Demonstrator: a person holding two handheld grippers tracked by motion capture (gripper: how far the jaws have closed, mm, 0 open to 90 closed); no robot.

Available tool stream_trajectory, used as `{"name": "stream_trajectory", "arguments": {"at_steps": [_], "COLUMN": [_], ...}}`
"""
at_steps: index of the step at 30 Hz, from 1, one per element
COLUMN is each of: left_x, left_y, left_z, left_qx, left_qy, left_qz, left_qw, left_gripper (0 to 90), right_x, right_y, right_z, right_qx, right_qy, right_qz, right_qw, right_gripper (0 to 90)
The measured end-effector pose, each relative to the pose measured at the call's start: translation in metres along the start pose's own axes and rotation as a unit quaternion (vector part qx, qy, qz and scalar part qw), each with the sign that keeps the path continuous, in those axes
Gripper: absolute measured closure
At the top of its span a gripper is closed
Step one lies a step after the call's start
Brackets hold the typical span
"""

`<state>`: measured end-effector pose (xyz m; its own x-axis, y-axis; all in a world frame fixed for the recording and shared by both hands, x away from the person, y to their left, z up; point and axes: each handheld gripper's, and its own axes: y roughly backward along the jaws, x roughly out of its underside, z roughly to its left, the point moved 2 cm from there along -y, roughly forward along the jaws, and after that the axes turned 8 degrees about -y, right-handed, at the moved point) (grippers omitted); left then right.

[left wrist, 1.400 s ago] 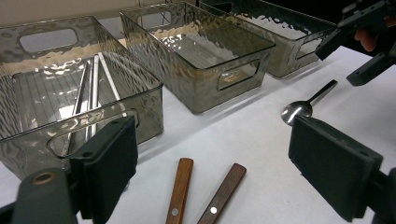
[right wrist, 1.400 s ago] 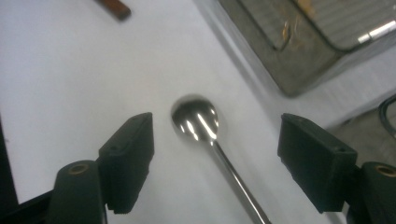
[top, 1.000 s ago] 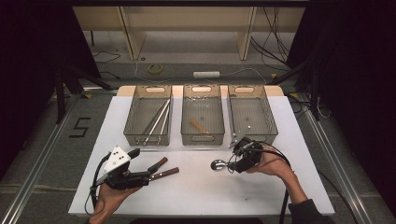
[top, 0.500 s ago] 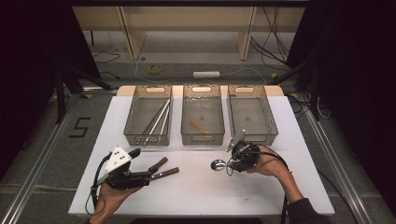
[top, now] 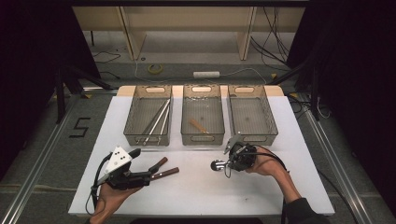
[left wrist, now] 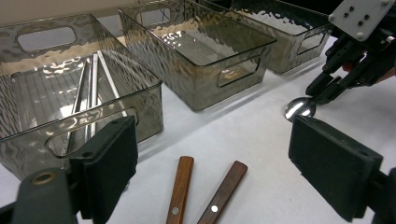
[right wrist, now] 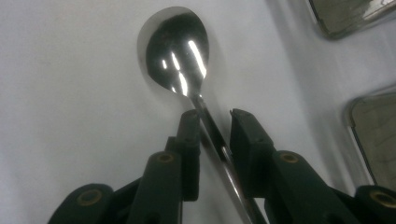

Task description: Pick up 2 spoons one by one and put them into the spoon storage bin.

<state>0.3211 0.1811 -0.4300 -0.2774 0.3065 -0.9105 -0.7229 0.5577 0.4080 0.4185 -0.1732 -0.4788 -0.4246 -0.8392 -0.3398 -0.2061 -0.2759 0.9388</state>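
1. Spoon (right wrist: 177, 51) lies on the white table (top: 196, 196), its handle between the right gripper (right wrist: 212, 122)'s jaws, seemingly not fully clamped.
2. Left gripper (left wrist: 210, 154) gapes wide above two wooden handles (left wrist: 201, 191), probably awaiting sorting into the bins (top: 203, 135).

A white table (top: 289, 116) is set on a grey floor (top: 42, 140), and its wooden edge is seen at 12 o'clock. Black curtains (top: 355, 60) are hung at 3 and 9 o'clock. A pale wooden frame (top: 187, 18) is placed at 12 o'clock, with cables (top: 275, 28), a white power strip (top: 206, 74) and a roll of tape (top: 155, 68) laid before it. A black "5" (top: 80, 127) is marked on the floor at 9 o'clock. Metal rails (top: 37, 163) are run along both sides.
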Motion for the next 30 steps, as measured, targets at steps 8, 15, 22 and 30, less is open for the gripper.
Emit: {"name": "stream_trajectory", "arguments": {"at_steps": [8, 15, 22, 30], "left_x": [0.000, 0.000, 0.000, -0.001], "left_y": [-0.001, -0.001, -0.001, -0.001], "left_z": [-0.001, -0.001, -0.001, 0.000], "left_qx": [0.001, 0.000, 0.000, -0.002], "left_qy": [-0.007, -0.007, -0.004, 0.002], "left_qz": [0.004, 0.004, 0.004, 0.001], "left_qw": [1.0000, 1.0000, 1.0000, 1.0000], "left_gripper": [15.2, 15.2, 15.2, 15.2], "right_x": [0.001, 0.002, 0.000, 0.000], "right_y": [0.001, 0.003, 0.008, 0.015], "right_z": [0.002, 0.003, 0.004, 0.000], "right_qx": [-0.006, -0.009, -0.006, 0.002], "right_qy": [0.027, 0.040, 0.043, 0.024], "right_qz": [0.003, 0.005, -0.004, -0.021], "right_qw": [0.9996, 0.9992, 0.9991, 0.9995], "right_gripper": [83.3, 89.9, 90.0, 90.0]}}
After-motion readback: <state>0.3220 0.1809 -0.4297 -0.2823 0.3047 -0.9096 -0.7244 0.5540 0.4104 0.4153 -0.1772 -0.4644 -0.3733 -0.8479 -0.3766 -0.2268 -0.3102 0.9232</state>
